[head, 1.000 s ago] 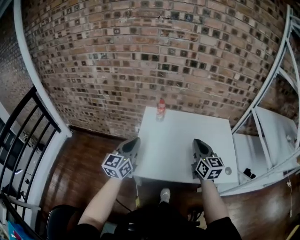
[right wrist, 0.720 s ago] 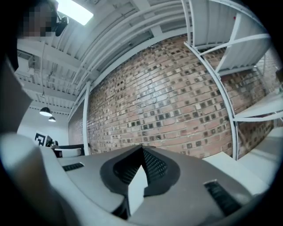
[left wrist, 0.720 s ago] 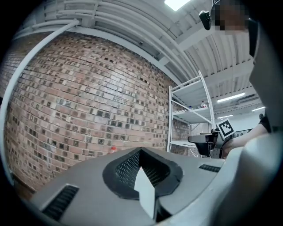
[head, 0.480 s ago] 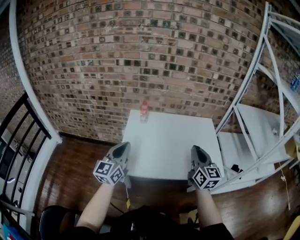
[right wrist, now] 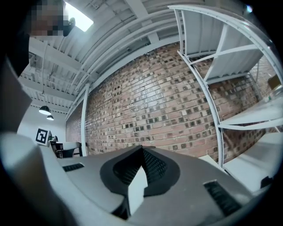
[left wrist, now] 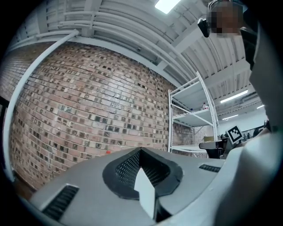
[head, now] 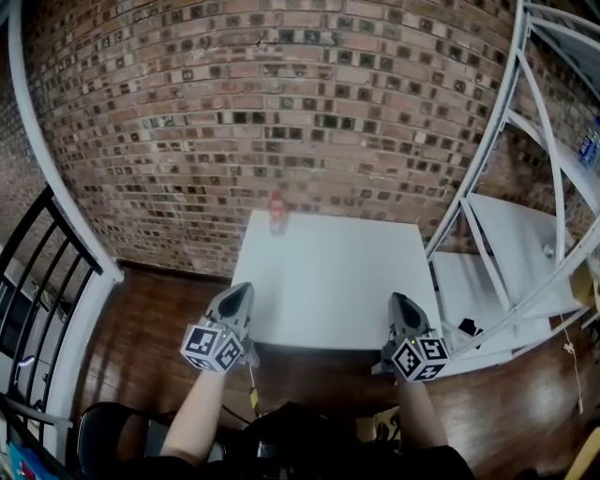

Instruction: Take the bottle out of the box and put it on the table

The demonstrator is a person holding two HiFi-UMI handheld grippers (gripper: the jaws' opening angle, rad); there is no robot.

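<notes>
Head view: the bottle (head: 277, 212) stands at the table's (head: 328, 291) far edge, well apart from the left gripper (head: 241, 292) and right gripper (head: 401, 303) (both at the near edge).

Left gripper view: jaws together, empty; only the bottle's red top shows.

Right gripper view: jaws together, empty; the grey body hides most of the table.

My left gripper (left wrist: 141, 154) sits lower centre, jaws pressed together. Brick wall (left wrist: 79, 101) fills left & centre, white rack (left wrist: 191, 118) right of centre, ceiling light (left wrist: 167, 4) at top.
</notes>
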